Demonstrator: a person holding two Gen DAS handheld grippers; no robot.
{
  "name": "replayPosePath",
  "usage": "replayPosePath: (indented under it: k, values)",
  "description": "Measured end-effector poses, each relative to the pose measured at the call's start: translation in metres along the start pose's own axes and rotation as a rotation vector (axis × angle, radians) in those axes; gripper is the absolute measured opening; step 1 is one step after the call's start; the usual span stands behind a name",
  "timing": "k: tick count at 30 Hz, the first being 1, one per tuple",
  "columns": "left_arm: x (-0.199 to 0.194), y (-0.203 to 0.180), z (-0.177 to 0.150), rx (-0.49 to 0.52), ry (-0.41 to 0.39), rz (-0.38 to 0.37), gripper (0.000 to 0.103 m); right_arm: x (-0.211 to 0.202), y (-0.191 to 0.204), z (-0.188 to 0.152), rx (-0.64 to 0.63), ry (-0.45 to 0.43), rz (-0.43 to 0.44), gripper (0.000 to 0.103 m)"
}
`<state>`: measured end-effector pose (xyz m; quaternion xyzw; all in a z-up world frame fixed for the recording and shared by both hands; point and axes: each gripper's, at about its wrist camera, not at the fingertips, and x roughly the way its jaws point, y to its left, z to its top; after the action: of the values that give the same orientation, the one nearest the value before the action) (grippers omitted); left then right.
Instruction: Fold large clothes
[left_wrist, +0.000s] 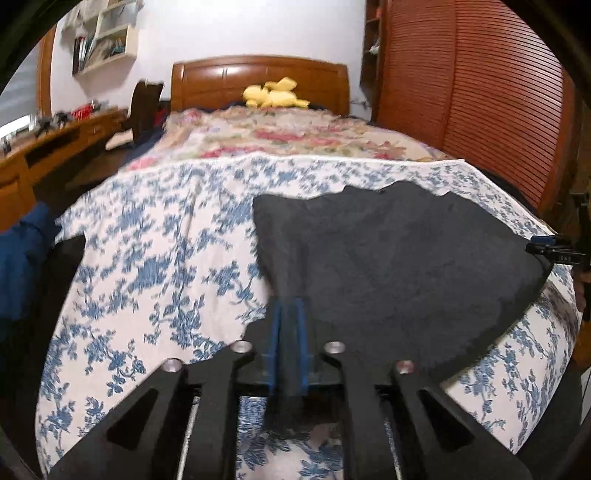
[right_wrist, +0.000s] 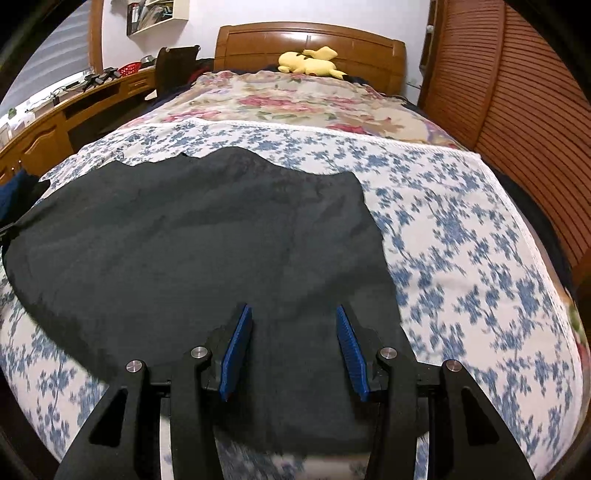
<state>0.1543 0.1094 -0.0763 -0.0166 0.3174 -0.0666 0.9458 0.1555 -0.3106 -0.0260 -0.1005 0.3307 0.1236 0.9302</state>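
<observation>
dark grey garment (right_wrist: 207, 236) | spread flat on bed | near corner lifted

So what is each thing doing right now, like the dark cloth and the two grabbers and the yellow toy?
Dark garment: spread on the bed, one edge pinched and lifted.
Left gripper: shut on the garment's near edge.
Right gripper: open, over the garment, gripping nothing.
Blue floral sheet: laid flat under the garment.
Yellow plush toy: lying by the headboard.

dark garment (right_wrist: 192, 236): 1 | hand-held grippers: 2 (left (left_wrist: 289, 306), right (right_wrist: 293, 314)) | yellow plush toy (right_wrist: 312, 61): 1
</observation>
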Motion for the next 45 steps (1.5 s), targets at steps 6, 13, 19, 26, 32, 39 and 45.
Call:
replayPosePath:
  k: [6, 13, 19, 26, 32, 39, 45]
  values:
    - [-0.029, -0.024, 0.01, 0.03, -0.108, -0.063, 0.073, 0.017, -0.021, -0.031, 0.033, 0.118, -0.028, 0.049]
    - [-0.025, -0.06, 0.007, 0.031, -0.11, -0.125, 0.076, 0.011, -0.033, -0.043, 0.093, 0.078, -0.02, 0.051]
    - [-0.009, -0.093, 0.008, 0.064, -0.081, -0.151, 0.076, -0.017, -0.028, -0.051, 0.096, 0.04, -0.021, 0.052]
    - [0.004, -0.12, 0.007, 0.089, -0.054, -0.177, 0.076, -0.03, -0.038, -0.064, 0.144, 0.039, -0.039, 0.066]
    - [0.012, -0.132, 0.005, 0.109, -0.034, -0.185, 0.076, -0.013, -0.048, -0.07, 0.216, 0.095, -0.003, 0.074]
    - [0.024, -0.139, -0.001, 0.139, 0.003, -0.172, 0.076, -0.005, -0.045, -0.068, 0.245, 0.11, 0.089, 0.07]
    - [0.029, -0.142, -0.004, 0.152, 0.023, -0.171, 0.076, 0.004, -0.054, -0.065, 0.291, 0.1, 0.16, 0.061]
